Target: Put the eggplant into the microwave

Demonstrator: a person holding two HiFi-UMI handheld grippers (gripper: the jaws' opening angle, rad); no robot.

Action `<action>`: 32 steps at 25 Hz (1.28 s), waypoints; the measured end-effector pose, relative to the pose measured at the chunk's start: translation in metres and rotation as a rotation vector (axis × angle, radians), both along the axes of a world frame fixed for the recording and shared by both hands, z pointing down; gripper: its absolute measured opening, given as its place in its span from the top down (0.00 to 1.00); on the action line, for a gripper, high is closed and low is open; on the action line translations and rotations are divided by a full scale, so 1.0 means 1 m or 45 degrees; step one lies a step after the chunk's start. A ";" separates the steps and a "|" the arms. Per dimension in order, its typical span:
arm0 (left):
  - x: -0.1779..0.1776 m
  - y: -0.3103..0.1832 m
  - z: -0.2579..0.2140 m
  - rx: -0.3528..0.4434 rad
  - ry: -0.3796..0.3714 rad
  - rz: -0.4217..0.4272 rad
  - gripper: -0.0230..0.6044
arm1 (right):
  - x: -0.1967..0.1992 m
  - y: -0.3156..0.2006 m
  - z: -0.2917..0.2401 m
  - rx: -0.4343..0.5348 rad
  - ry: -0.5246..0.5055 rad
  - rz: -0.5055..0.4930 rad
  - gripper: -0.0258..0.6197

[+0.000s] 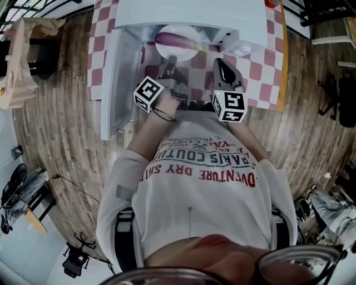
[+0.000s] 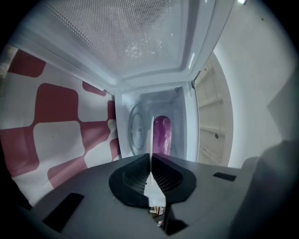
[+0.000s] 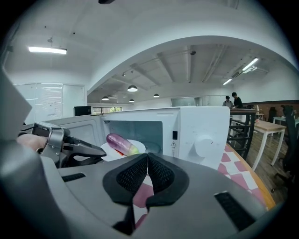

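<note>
A purple eggplant (image 1: pixel 175 39) lies on a white plate (image 1: pixel 167 51) at the mouth of the white microwave (image 1: pixel 189 14), whose door (image 1: pixel 114 78) stands open to the left. My left gripper (image 1: pixel 171 60) is shut on the plate's near rim. In the left gripper view the plate (image 2: pixel 150 140) shows edge-on between the closed jaws of that gripper (image 2: pixel 150 158), with the eggplant (image 2: pixel 162 135) beyond. My right gripper (image 1: pixel 221 62) hovers right of the plate, shut and empty. The right gripper view looks over that gripper (image 3: pixel 147 156) at the eggplant (image 3: pixel 119 142) and the microwave's control panel (image 3: pixel 203 135).
The microwave stands on a table with a red and white checked cloth (image 1: pixel 261 72). A wooden stand (image 1: pixel 19 61) is on the floor at the left and a black chair (image 1: pixel 345 100) at the right. Two people (image 3: pixel 233 100) stand far off behind a table (image 3: pixel 266 126).
</note>
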State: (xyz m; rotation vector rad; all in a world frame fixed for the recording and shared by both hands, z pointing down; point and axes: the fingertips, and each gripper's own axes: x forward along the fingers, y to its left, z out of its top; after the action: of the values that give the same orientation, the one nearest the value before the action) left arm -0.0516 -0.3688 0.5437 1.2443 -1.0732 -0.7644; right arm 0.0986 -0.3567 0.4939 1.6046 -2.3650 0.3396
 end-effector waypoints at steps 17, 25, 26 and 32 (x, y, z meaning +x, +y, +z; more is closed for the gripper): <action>-0.008 -0.049 0.053 -0.107 0.047 -0.032 0.91 | -0.007 -0.047 0.026 -0.064 -0.003 -0.018 0.92; -0.008 -0.062 0.065 -0.118 -0.034 -0.015 0.91 | -0.003 -0.055 0.025 -0.052 -0.023 -0.003 0.92; -0.007 -0.063 0.066 -0.123 -0.036 -0.014 0.91 | -0.003 -0.055 0.025 -0.053 -0.022 -0.004 0.92; -0.006 -0.076 0.072 -0.138 -0.044 -0.031 0.91 | -0.009 -0.053 0.028 -0.066 -0.021 -0.026 0.92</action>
State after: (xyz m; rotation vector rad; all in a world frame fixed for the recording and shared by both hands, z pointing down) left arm -0.0578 -0.4445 0.6162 1.1575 -1.1452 -0.6964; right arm 0.0895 -0.4093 0.5216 1.5596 -2.3629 0.4077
